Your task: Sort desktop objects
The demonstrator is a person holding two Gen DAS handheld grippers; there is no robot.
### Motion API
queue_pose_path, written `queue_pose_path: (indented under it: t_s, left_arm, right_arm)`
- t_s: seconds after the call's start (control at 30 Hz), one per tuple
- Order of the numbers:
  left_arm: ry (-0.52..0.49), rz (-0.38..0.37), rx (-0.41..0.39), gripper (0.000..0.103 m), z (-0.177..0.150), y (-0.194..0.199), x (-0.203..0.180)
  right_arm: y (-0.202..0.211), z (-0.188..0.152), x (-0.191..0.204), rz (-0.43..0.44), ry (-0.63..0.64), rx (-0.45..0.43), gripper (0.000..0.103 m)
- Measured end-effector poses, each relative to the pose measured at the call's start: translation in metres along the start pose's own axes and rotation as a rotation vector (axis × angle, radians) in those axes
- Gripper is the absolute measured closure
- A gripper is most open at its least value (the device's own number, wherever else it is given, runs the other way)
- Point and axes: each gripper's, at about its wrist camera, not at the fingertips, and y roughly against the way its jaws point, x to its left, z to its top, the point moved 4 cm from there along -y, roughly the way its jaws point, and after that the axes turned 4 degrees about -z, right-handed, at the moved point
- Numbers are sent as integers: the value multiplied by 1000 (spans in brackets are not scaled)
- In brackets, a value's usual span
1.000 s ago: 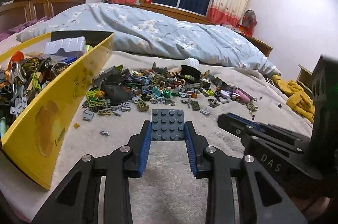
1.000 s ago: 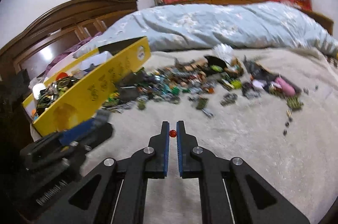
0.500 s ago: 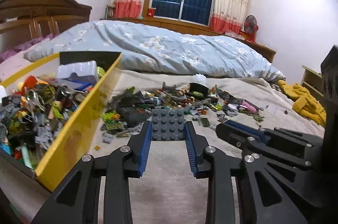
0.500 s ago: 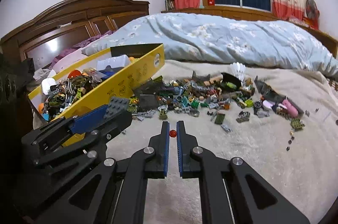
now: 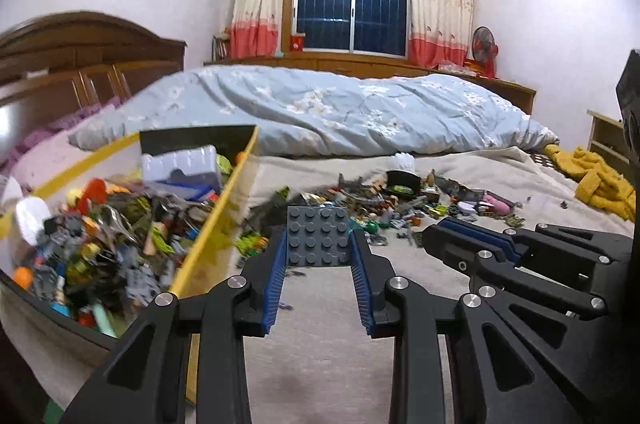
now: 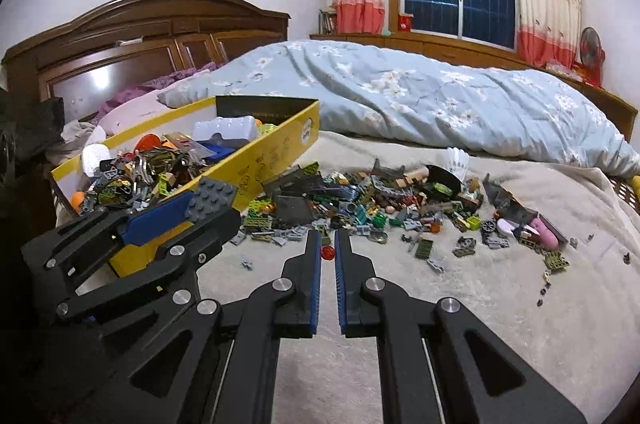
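The left gripper (image 5: 318,264) clamps a grey plate (image 5: 317,241) flat between its fingers, edge-on so it won't twist. The right gripper (image 6: 328,253) pinches a red stud (image 6: 327,252), fingers nearly closed. Both hang beside the yellow box (image 6: 276,160), probably their drop-off, above the bed (image 6: 500,304).

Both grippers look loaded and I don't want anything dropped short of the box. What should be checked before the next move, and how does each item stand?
1. Left gripper clamped on grey studded plate: ok.
2. Right gripper shut on small red round piece: ok.
3. Yellow box open on top: ok.
4. Room left in the box: cannot tell; it is heaped with pieces.
5. Plate already over the box: not ok; it is beside the wall.
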Motion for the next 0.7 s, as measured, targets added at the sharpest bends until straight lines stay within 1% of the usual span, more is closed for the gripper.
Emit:
queue_pose_path:
  t_s: [0.1, 0.23, 0.33, 0.4, 0.7]
  left_arm:
    - [-4, 15, -16, 71, 2, 5, 4]
    - [21, 33, -38, 71, 6, 12, 16]
    - [15, 71, -60, 71, 9, 19, 26]
    - [14, 86, -66, 71, 9, 23, 32]
    - [-12, 176, -76, 71, 6, 42, 64]
  right_arm:
    - [1, 1, 5, 17, -7, -8, 97]
    - [2, 8, 15, 37, -1, -32, 97]
    - [3, 14, 26, 55, 15, -57, 97]
    - [3, 17, 33, 72, 17, -56, 97]
    - [-2, 22, 74, 139, 72, -83, 97]
